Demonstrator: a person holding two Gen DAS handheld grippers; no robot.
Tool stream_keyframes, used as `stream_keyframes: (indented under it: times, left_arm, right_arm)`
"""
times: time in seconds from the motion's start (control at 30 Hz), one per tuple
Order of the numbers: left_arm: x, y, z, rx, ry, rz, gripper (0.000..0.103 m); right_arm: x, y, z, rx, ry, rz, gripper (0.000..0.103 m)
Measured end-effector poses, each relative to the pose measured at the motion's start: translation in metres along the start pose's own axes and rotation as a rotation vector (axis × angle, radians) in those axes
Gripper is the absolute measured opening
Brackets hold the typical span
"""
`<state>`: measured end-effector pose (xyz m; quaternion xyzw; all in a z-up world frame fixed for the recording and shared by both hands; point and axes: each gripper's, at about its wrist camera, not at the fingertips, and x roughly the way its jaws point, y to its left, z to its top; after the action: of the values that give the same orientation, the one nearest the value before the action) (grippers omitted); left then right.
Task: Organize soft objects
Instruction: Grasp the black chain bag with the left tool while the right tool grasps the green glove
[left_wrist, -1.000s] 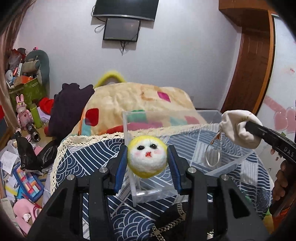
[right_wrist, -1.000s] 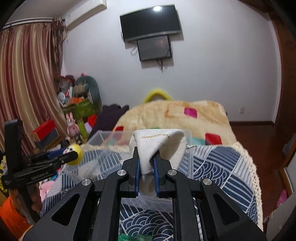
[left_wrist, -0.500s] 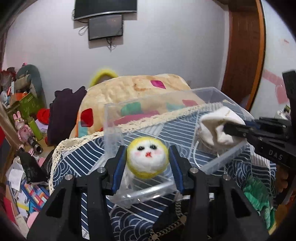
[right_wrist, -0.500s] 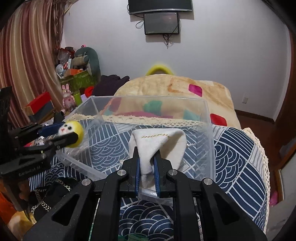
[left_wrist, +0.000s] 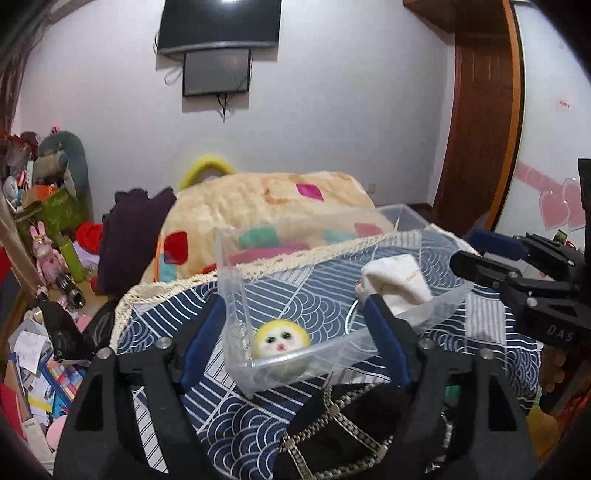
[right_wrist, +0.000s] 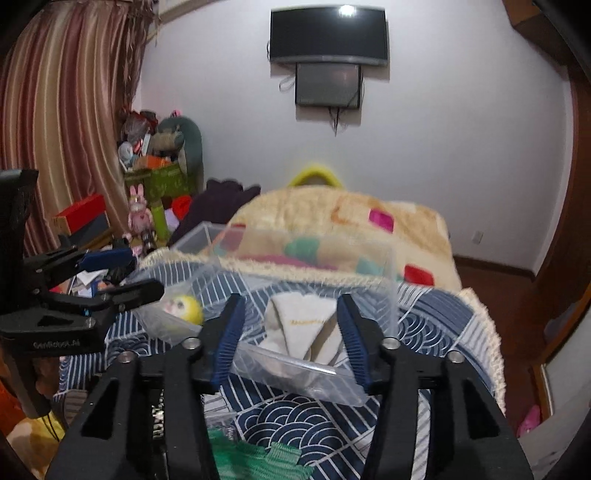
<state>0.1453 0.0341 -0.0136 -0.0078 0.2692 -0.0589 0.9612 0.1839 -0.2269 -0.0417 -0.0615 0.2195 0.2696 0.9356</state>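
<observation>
Left gripper (left_wrist: 295, 332) hangs spread wide over the clear plastic bin (left_wrist: 424, 221), its yellow felt face ball (left_wrist: 281, 340) resting inside near the left corner; rightward, the right gripper (right_wrist: 291, 332), likewise spread, hangs above the folded white cloth pouch (right_wrist: 306, 325) lying inside, contained together.

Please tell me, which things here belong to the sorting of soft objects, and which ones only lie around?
Belong to the job:
- yellow face ball, in the clear plastic box
- white cloth pouch, in the same box
- left hand-held gripper and right hand-held gripper, both open

Lying about:
- chain-strap bag
- green knit item
- patchwork blanket
</observation>
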Motion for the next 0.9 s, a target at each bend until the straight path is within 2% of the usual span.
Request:
stream_keyframes:
  times: [0.07, 0.13, 0.23, 0.33, 0.47, 0.7, 0.9]
  left_arm:
    - [-0.014, -0.006, -0.004, 0.017, -0.029, 0.009, 0.091]
    - [-0.026, -0.012, -0.009, 0.034, -0.058, 0.018, 0.097]
    - [-0.037, -0.023, -0.020, 0.056, -0.071, 0.018, 0.099]
    - [-0.038, -0.029, -0.032, 0.036, -0.028, -0.026, 0.099]
    - [-0.034, -0.031, -0.052, -0.008, 0.025, -0.059, 0.099]
    - [-0.026, -0.045, -0.086, 0.003, 0.090, -0.076, 0.099]
    - [-0.017, -0.037, -0.085, -0.031, 0.109, -0.051, 0.099]
  right_arm:
    - [-0.010, 0.003, 0.001, 0.000, -0.028, 0.009, 0.056]
    - [-0.020, 0.005, 0.000, -0.004, -0.053, 0.009, 0.058]
    - [-0.031, 0.009, -0.006, -0.017, -0.073, 0.007, 0.058]
    - [-0.039, 0.012, -0.018, -0.009, -0.068, 0.014, 0.058]
    - [-0.039, 0.008, -0.043, 0.036, -0.014, 0.050, 0.058]
    - [-0.031, 0.011, -0.080, 0.058, 0.080, 0.069, 0.058]
    - [-0.024, 0.004, -0.098, 0.110, 0.132, 0.102, 0.058]
